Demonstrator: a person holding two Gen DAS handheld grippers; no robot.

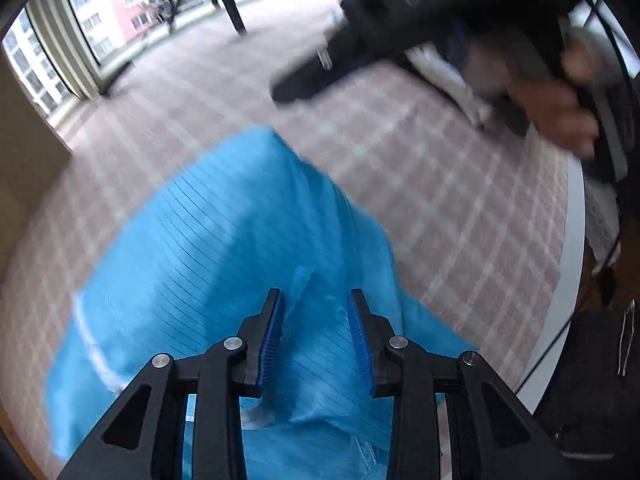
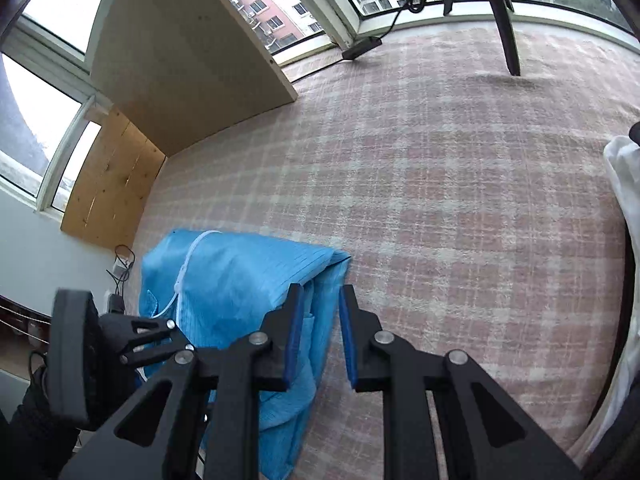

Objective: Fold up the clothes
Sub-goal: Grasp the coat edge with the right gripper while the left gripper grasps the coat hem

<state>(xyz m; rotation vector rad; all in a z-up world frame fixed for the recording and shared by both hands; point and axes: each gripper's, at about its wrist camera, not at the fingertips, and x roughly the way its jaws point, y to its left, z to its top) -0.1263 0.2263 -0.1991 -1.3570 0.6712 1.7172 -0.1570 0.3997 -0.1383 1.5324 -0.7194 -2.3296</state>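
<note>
Blue striped cloth, a garment, lies bunched on the pink checked bedspread we work over. Our left hand-held gripper hangs over it, jaws apart, pads not pressing the fabric. Our right hand-held gripper, at the garment's right edge, is likewise released, gripping nothing.

My left gripper and right gripper look alike — black linkage arms, silver rivets, ribbed blue pads.
</note>
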